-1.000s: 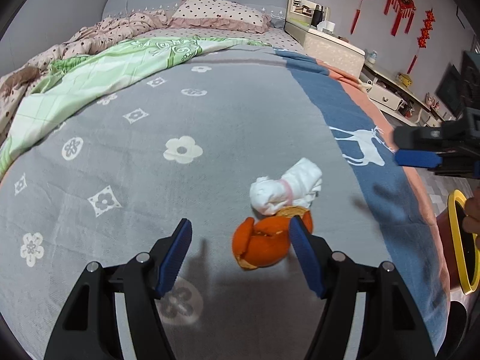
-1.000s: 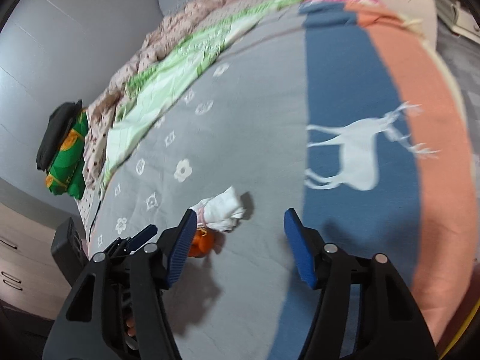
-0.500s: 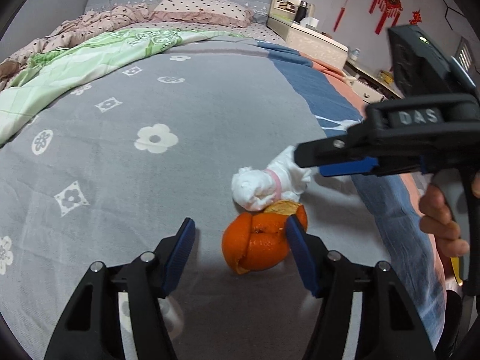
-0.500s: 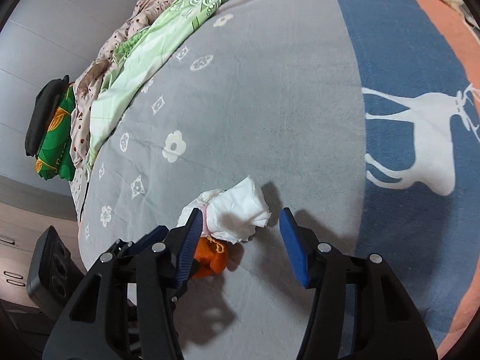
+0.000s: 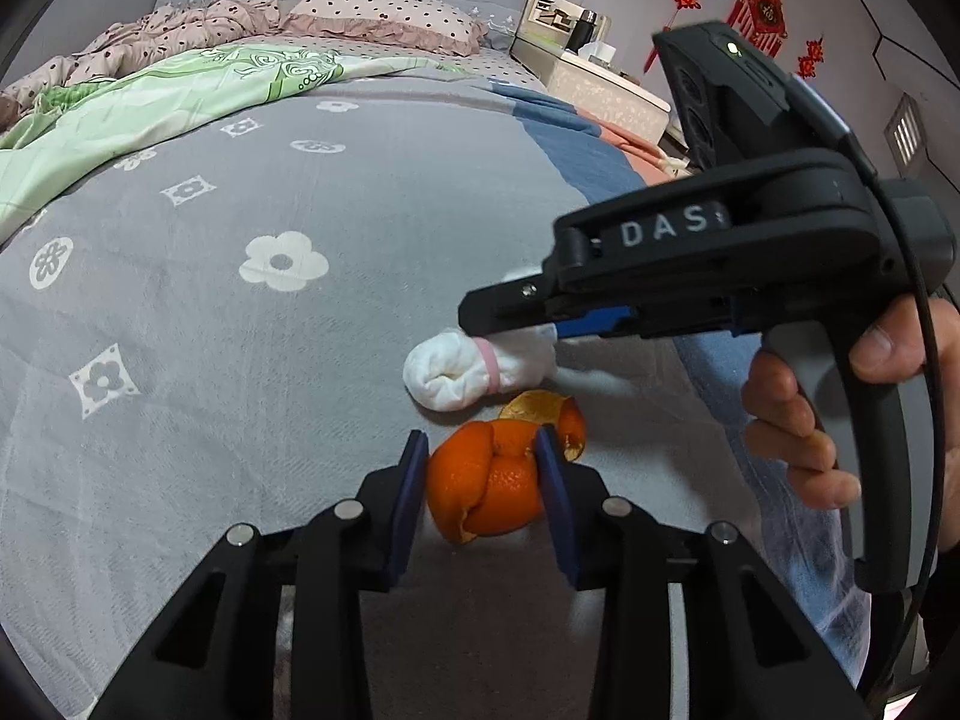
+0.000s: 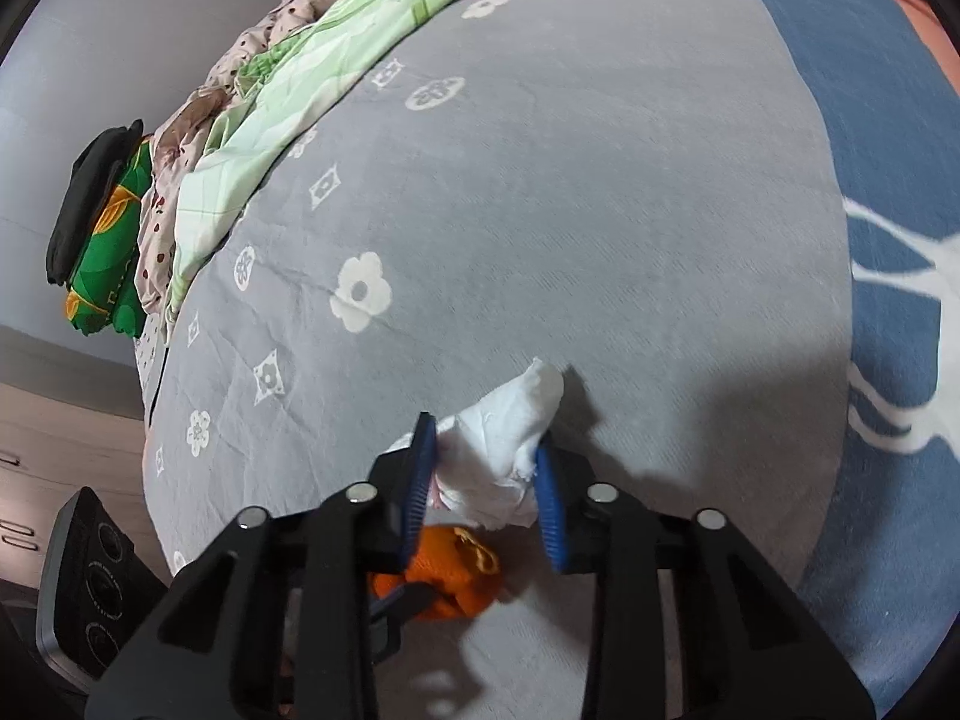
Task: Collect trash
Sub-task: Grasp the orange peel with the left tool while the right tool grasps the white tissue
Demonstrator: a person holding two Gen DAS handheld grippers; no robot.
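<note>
right gripper (image 6: 485,468) | fingers pinch white tissue wad (image 6: 498,456) | orange peel (image 6: 447,576) beneath | grey blanket (image 6: 540,210)

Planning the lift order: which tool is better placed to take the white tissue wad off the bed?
Right. The right tool already has its pads on both sides of the tissue wad. The left tool is shut on the orange peel beside it, so it is occupied.

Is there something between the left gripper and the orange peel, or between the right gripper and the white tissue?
Nothing visible. The left gripper is closed on the orange peel, and the right gripper is closed on the white tissue.
</note>
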